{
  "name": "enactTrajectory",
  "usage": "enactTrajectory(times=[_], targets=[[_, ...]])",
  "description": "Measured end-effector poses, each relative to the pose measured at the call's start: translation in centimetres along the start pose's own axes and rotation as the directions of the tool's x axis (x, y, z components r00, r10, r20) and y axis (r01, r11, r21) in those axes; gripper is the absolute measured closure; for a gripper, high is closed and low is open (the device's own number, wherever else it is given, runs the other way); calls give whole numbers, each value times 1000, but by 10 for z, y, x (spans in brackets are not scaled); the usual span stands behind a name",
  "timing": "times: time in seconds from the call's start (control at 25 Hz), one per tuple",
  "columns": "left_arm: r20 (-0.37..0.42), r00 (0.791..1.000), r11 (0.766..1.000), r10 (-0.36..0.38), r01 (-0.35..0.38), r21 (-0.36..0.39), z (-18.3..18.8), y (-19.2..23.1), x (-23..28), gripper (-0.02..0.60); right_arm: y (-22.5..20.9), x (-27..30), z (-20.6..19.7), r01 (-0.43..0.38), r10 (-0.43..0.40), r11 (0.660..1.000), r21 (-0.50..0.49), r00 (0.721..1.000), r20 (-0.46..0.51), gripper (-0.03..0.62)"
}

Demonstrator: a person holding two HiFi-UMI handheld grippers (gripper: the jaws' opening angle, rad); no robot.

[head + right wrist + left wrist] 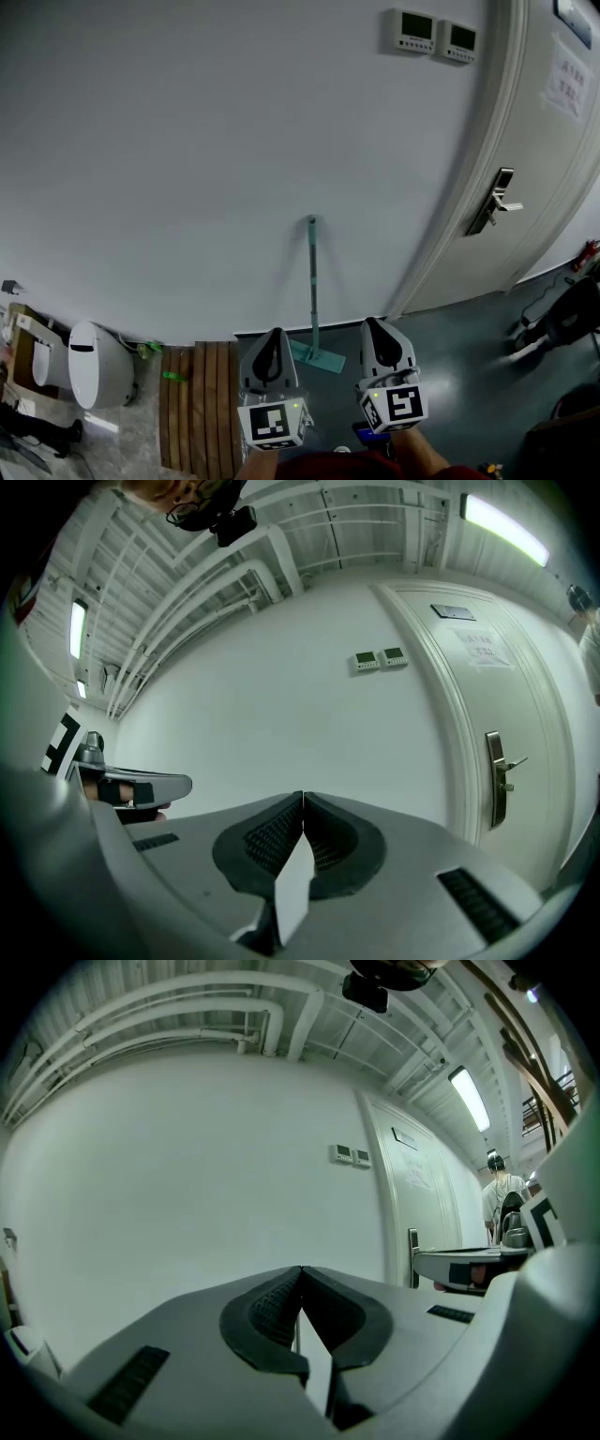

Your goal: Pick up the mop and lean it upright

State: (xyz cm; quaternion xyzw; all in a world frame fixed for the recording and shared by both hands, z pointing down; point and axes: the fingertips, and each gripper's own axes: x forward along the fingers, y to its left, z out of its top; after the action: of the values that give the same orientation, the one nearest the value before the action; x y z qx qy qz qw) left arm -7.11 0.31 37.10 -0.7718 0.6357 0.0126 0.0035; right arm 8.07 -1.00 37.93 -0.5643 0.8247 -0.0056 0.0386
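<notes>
Left gripper (pixel 272 337) and right gripper (pixel 378 328): both held level, jaws closed tip to tip, nothing between them. The mop (pixel 313 281) stands ahead, between the two, leaned upright on the wall (pixel 187 141). Judgement: placement looks complete, so steer clear of the handle or it may slide. Only the head view shows the mop; the gripper views confirm the closed jaws.
</notes>
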Motion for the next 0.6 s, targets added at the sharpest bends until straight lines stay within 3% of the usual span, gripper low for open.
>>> enactTrajectory(times=[0.6], targets=[[23, 997, 997, -77, 77, -25, 9, 78, 83, 568, 28, 113, -1, 57, -57, 998, -31, 998, -4, 576]])
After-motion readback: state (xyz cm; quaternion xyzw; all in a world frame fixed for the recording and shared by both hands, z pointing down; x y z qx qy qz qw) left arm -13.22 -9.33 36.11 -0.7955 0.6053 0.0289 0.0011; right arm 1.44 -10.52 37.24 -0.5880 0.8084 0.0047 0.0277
